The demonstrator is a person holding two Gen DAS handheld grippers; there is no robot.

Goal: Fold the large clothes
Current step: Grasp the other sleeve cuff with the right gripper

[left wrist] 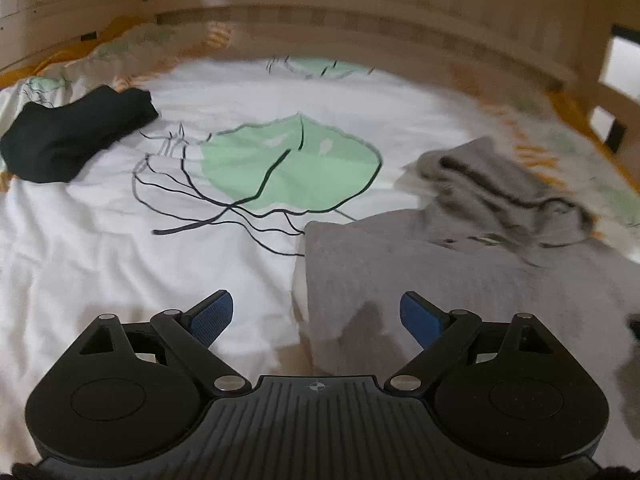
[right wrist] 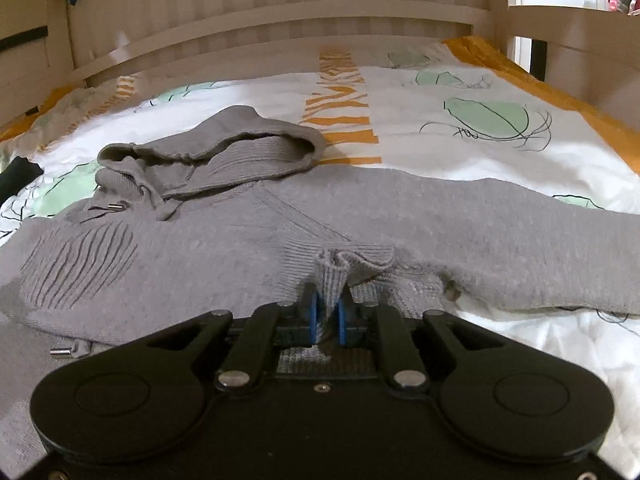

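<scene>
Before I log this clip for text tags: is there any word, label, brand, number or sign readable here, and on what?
None can be read.
Left gripper: a small crosshair mark on its body, no letters.
Duvet cover: only leaf drawings and orange stripes; a scribble by one leaf in the right wrist view is illegible.
Grey hoodie: no label or print visible.
Black garment: none visible.

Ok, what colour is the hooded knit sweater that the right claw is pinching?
Plain grey all over the hooded knit sweater; clearest in the right wrist view.
</scene>
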